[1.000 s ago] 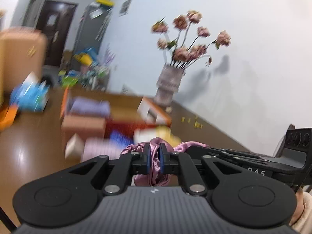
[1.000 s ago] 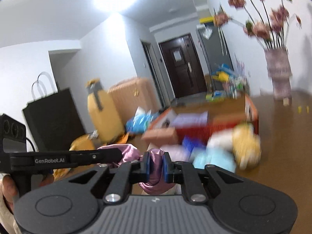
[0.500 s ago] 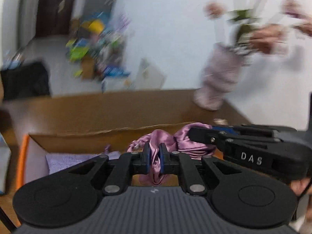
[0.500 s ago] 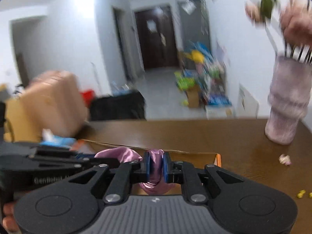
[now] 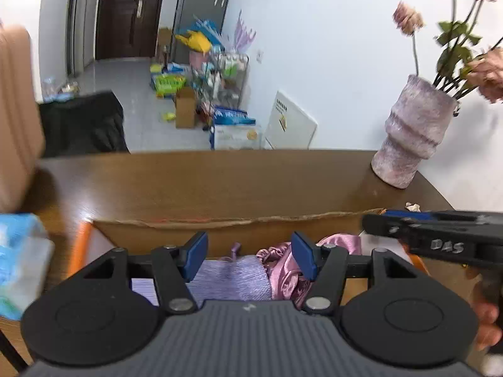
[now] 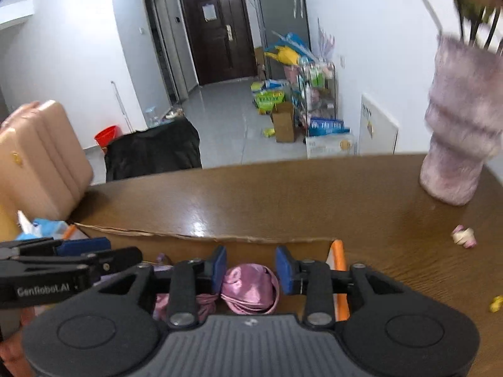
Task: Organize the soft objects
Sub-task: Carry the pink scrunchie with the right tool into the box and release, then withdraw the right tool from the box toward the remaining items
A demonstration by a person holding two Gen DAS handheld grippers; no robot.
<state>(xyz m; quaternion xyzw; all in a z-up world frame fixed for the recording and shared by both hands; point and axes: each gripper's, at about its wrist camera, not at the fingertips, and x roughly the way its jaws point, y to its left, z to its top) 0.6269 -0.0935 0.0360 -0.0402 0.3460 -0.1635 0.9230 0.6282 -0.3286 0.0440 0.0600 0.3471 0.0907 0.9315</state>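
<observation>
Opening over a cardboard box (image 5: 232, 229): left tongs (image 5: 250, 259) and right tongs (image 6: 250, 268), gripping nothing.
Glossy, crumpled pink satin cloth (image 6: 248, 286) loose below; "GenRobot.AI" legible on left tongs.

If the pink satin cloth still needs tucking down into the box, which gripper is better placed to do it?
Right, probably. The right gripper is centred over the bunched pink satin cloth, jaws opening around it. The left gripper sits mostly above the lavender cloth, the satin only at its right pad, inside the cardboard box.
</observation>
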